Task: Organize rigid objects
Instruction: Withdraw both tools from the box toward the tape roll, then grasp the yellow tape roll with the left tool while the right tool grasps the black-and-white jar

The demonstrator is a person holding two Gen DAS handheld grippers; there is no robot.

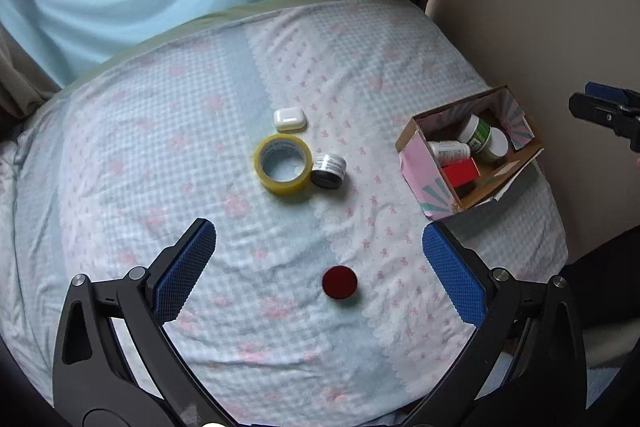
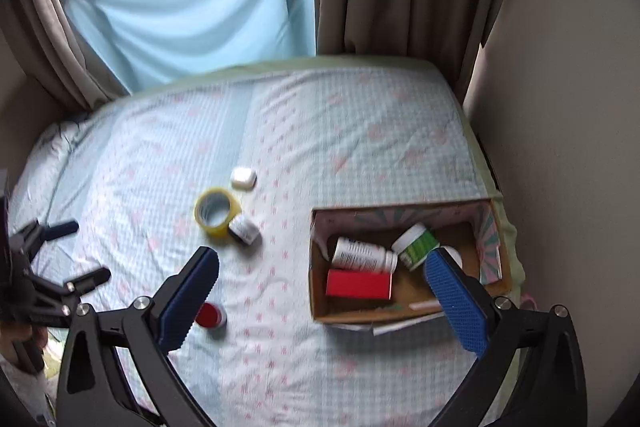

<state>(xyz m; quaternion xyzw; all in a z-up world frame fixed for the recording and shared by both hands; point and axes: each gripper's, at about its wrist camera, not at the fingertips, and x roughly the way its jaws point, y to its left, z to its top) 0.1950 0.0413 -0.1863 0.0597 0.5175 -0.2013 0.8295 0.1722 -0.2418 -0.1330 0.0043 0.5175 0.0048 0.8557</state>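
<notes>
Both tongs wide open, empty: left tongs (image 1: 320,255) over small round red-lidded jar (image 1: 339,281); right tongs (image 2: 322,277) near open cardboard box (image 2: 352,311). Yellow tape roll (image 1: 283,165) touches black jar (image 1: 328,171) on bed (image 1: 140,147).

The bedsheet (image 1: 280,327) is soft, matt printed cloth. The tape (image 1: 283,165) looks glossy plastic; the white case (image 1: 290,119) smooth plastic. The box (image 2: 404,311) is matt cardboard. The finger pads (image 1: 186,267) are rough, dimpled blue.
</notes>
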